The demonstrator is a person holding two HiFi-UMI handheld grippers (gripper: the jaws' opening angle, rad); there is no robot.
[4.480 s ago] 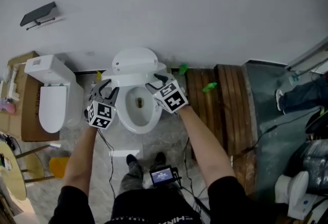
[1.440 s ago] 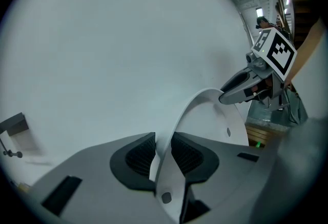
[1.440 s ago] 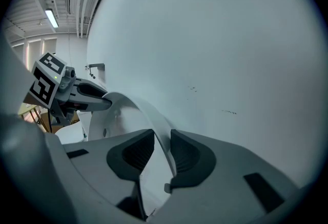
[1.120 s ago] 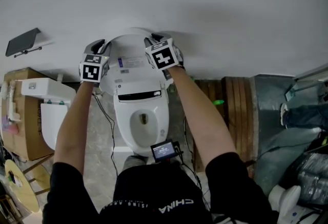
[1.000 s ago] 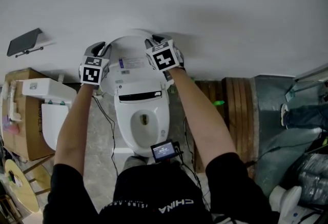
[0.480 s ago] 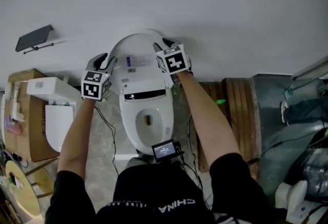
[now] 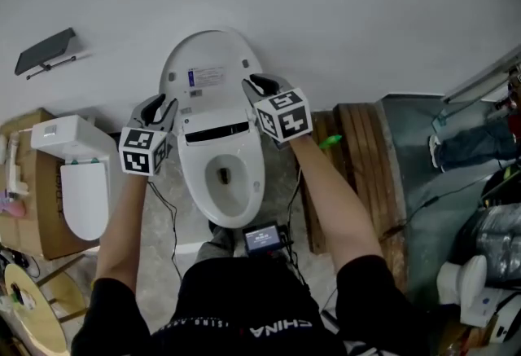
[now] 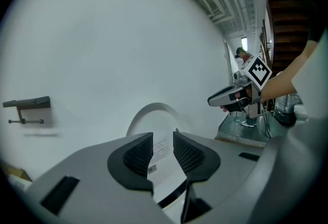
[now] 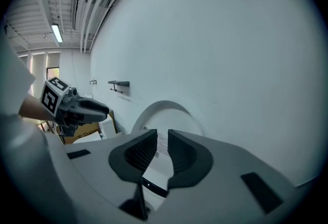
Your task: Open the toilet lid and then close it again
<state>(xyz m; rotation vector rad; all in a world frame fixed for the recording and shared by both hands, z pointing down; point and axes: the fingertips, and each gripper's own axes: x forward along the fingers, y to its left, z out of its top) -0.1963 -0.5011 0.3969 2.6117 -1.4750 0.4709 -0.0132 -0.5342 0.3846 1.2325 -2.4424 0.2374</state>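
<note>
**Operator:** Location and state?

**Technician:** A white wall backs the unit. The toilet lid stands raised close to it, above the open bowl. On the left gripper the jaws are narrow and have just been opening. On the right gripper they are narrower and have just been closing. Nothing sits between either pair.

**Operator:** Handling?

**Technician:** Rigid, smooth plastic, probably light. Take the top rim and lower it gently. The hinge is hidden, and contact with the wall cannot be judged.

The white oval plastic toilet lid is flipped upright, label sticker showing, seen between and just beyond left gripper and right gripper.
</note>
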